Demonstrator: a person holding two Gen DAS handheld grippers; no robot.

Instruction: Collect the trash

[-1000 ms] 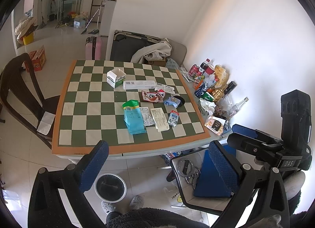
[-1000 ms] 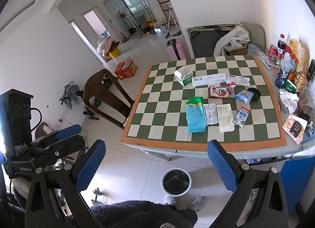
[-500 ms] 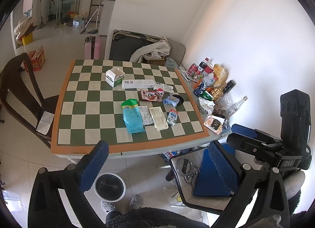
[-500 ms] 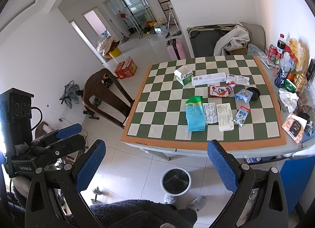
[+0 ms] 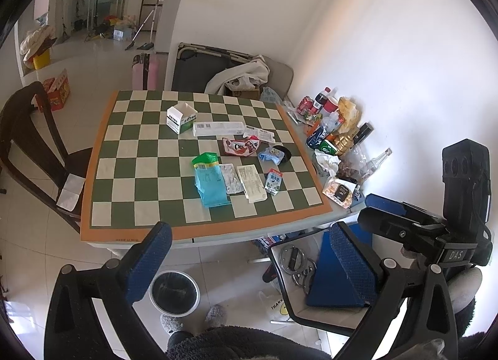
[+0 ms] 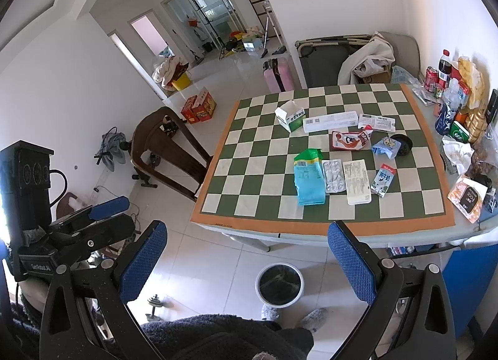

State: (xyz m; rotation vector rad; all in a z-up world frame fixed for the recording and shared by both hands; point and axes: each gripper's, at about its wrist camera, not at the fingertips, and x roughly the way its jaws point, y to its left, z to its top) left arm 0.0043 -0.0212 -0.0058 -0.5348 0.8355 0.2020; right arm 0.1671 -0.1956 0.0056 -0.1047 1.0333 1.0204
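Both grippers are held back from the table, well apart from all trash. The left gripper [image 5: 249, 263] is seen at the bottom of its view with jaws spread wide and nothing between the blue pads. The right gripper [image 6: 249, 262] is likewise wide open and empty at the bottom of its frame.

Trash is spread over the centre-right of the checkered tablecloth [image 6: 249, 173]:
- blue-green pouch [image 6: 308, 178], frame centre, lying flat
- blister pack [image 6: 334, 175] just beside it on the right, then a printed leaflet [image 6: 357, 181]
- small milk carton [image 6: 383, 180] right of the leaflet, on its side
- red snack wrapper [image 6: 350, 139] above the leaflet, crumpled blue wrapper [image 6: 385, 147] to its right, touching a black round lid [image 6: 401, 143]
- opened white-green box [image 6: 290, 119] upper centre, long white box [image 6: 330, 121] and a flat paper slip [image 6: 376, 122] lined up to its right

A round bin [image 6: 279, 284] is seen on the tiled floor at lower centre, just in front of the table's near edge, between the right gripper's fingers in frame. In the left view the bin [image 5: 174, 292] sits lower left of centre.

A clutter of bottles and cans [image 6: 451, 101] is piled off the cloth at the right edge, against the wall. A dark wooden chair [image 6: 168, 148] stands left of the table.
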